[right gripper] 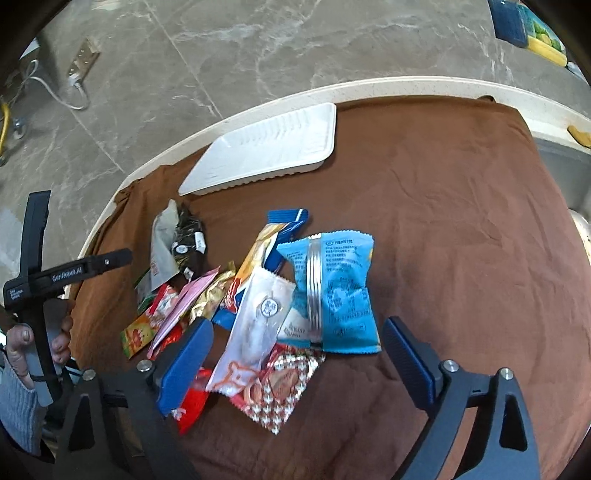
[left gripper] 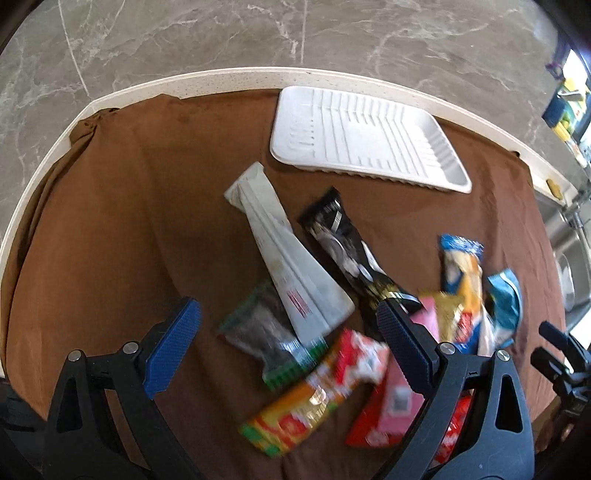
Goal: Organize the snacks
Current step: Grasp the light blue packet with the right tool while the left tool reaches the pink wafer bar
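Observation:
A pile of snack packets lies on the brown cloth [left gripper: 129, 206]. In the left wrist view I see a long white packet [left gripper: 288, 254], a black packet [left gripper: 343, 247], a green-edged clear packet [left gripper: 269, 332] and an orange-red packet [left gripper: 314, 398]. My left gripper [left gripper: 288, 343] is open above them, holding nothing. In the right wrist view a light blue packet [right gripper: 340, 291] and a white packet [right gripper: 255, 328] lie between the open fingers of my right gripper [right gripper: 299, 365]. An empty white tray [left gripper: 365, 136] sits at the far side and also shows in the right wrist view [right gripper: 266, 151].
The cloth covers a cream counter [left gripper: 229, 77] with a rounded far edge above a grey marble floor [left gripper: 184, 33]. A sink [left gripper: 569, 251] lies to the right. The other hand-held gripper [right gripper: 44, 273] shows at the left of the right wrist view.

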### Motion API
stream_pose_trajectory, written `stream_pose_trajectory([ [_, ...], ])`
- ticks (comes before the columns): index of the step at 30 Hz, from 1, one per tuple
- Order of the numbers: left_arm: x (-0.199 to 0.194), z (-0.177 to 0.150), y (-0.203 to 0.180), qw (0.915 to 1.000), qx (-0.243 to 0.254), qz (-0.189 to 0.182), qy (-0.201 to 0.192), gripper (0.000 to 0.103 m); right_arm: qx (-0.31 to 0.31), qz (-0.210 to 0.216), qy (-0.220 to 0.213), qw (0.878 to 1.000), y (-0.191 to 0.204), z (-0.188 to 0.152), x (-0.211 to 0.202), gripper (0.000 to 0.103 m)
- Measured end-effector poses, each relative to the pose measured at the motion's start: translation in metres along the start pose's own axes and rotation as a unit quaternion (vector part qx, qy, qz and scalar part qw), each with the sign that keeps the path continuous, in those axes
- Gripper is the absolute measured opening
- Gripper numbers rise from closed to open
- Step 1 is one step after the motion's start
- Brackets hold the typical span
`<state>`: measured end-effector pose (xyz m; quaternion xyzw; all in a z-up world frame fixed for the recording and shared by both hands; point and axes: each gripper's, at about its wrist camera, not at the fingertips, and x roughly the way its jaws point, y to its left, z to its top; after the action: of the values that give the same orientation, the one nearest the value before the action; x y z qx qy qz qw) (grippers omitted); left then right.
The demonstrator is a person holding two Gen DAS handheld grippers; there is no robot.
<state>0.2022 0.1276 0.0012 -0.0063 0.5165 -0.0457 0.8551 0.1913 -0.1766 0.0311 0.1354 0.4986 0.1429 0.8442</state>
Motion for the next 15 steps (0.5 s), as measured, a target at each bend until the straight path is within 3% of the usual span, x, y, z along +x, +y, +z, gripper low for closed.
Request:
stream_pose_trajectory([
  [11, 0.052, 0.034, 0.024, 0.9989, 0.009, -0.026, 0.038, 0.097, 0.032, -0.039, 0.016, 0.999, -0.001, 0.01, 0.024, 0.09],
  [15, 0.047, 0.029, 0.022, 0.9952, 0.008, -0.08, 0.056, 0.096, 0.031, -0.031, 0.012, 0.999, 0.0, 0.013, 0.025, 0.09],
])
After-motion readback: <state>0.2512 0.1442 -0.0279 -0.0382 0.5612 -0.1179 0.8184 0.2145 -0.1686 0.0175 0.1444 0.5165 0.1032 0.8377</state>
